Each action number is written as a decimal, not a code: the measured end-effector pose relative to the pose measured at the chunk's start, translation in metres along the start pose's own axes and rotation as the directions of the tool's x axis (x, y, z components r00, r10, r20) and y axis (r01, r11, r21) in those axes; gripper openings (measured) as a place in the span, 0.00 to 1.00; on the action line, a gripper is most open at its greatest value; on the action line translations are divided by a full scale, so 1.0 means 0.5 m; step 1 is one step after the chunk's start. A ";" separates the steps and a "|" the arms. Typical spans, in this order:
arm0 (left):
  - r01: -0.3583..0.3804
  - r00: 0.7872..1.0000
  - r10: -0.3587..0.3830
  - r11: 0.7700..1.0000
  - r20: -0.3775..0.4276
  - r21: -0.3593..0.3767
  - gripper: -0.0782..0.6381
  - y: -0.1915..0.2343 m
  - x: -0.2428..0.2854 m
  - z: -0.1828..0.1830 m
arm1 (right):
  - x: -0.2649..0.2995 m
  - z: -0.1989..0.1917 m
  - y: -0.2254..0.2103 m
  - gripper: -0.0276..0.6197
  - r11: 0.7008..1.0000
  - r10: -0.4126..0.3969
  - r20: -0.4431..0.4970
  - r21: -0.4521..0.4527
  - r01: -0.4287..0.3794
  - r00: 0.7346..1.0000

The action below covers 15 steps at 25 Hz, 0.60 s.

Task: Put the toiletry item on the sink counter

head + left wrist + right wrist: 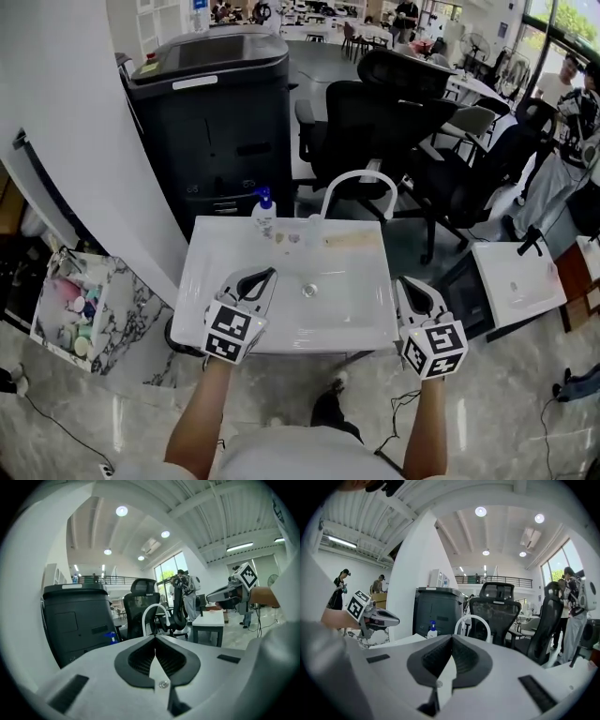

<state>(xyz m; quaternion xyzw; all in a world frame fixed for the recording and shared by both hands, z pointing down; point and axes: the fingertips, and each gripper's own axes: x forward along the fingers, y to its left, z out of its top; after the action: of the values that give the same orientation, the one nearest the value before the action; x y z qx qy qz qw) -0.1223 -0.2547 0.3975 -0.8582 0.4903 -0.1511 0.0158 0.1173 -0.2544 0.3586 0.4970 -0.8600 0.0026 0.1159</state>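
With left tool [270, 275] and right tool [403, 284] both pressed together empty, the pump bottle [264, 216] stood on the counter [208, 274] near the faucet [356, 172], probably light, stiff, slick, best pinched around its body.

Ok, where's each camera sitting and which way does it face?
Head view: on the person's head, steeply down at the sink; forearms and left gripper, right gripper show.
Left gripper view: on that gripper, along its shut jaws toward the faucet; right gripper at right.
Right gripper view: likewise, shut jaws toward the faucet; left gripper at left.
Shared: faucet, pump bottle.
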 end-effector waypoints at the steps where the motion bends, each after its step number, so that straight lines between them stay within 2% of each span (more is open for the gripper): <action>1: 0.001 1.000 -0.002 1.000 0.008 0.006 0.12 -0.003 -0.015 0.006 | -0.007 0.008 0.011 0.04 1.000 -0.002 0.010 -0.006 0.002 1.000; 9: -0.020 0.999 0.018 1.000 0.050 0.024 0.12 -0.003 -0.104 0.039 | -0.045 0.039 0.081 0.04 0.997 0.021 0.040 -0.076 -0.018 0.999; 15: -0.026 0.997 0.023 0.999 0.078 0.044 0.12 -0.007 -0.141 0.062 | -0.068 0.052 0.103 0.04 0.995 0.018 0.045 -0.103 -0.014 0.999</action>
<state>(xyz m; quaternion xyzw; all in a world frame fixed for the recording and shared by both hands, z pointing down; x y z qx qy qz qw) -0.1443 -0.1972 0.3514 -0.8568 0.4963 -0.1285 0.0558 0.0845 -0.2027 0.3324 0.4834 -0.8654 -0.0521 0.1215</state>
